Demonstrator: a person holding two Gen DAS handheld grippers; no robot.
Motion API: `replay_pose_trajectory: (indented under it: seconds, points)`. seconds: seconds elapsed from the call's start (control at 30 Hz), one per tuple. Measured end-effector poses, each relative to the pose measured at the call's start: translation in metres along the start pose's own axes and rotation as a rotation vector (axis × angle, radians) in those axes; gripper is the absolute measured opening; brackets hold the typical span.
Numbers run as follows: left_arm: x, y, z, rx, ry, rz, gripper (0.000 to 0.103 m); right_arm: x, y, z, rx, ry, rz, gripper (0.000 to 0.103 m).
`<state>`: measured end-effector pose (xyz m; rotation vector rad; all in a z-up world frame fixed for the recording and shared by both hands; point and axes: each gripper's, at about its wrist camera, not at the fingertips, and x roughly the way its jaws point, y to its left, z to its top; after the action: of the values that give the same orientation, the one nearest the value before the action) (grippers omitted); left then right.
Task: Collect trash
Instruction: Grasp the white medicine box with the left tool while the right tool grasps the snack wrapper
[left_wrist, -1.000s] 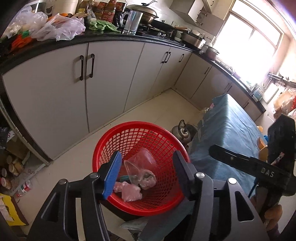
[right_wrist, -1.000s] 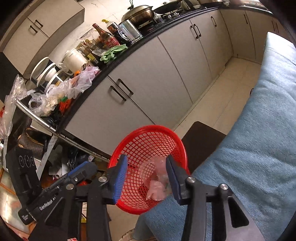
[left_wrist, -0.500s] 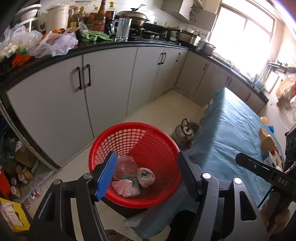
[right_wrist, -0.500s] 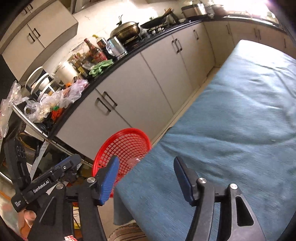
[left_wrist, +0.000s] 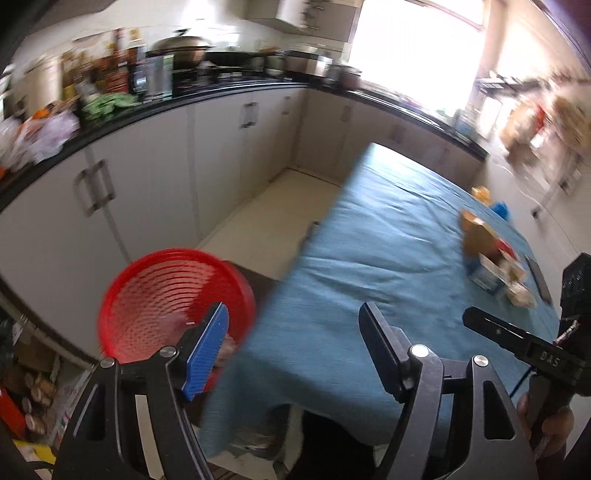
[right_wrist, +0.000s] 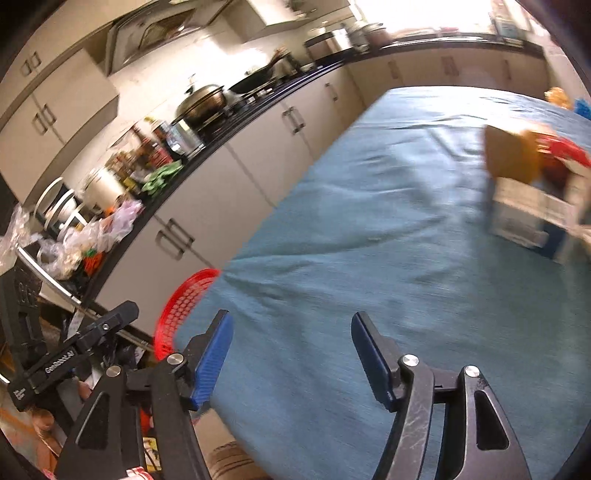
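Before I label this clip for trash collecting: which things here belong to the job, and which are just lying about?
Belongs to the job:
red basket beside the table
boxes and wrappers on the blue tablecloth
left gripper and right gripper, both open and empty

Just lying about:
covered pot
green cloth
plastic bags

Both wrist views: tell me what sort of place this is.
A home kitchen, most likely. A black countertop over pale cabinets carries a lidded wok and bottles; a table under a blue cloth stands beside a red basket.
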<state>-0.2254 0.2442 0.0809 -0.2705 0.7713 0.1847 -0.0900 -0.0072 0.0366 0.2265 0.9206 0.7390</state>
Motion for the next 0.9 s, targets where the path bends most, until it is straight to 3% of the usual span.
replay_pose_trajectory:
  seconds: [0.27,0.63,0.77,0.9]
  points:
    - [0.021,-0.099,0.002,0.193,0.035,-0.113,0.072,-0.074,-0.081,-0.014,0.076,-0.077,-0.167,0.079]
    - [0.071,-0.214,0.037,0.331,0.079,-0.282,0.076,-0.154,-0.192,-0.014,0.255,-0.186,-0.321,0.082]
    - [0.106,-0.254,0.058,0.374,0.125,-0.382,0.078,-0.165,-0.217,-0.008,0.318,-0.217,-0.307,0.082]
    - [0.152,-0.283,0.07,0.41,0.206,-0.419,0.078,-0.165,-0.239,-0.01,0.415,-0.226,-0.204,0.082]
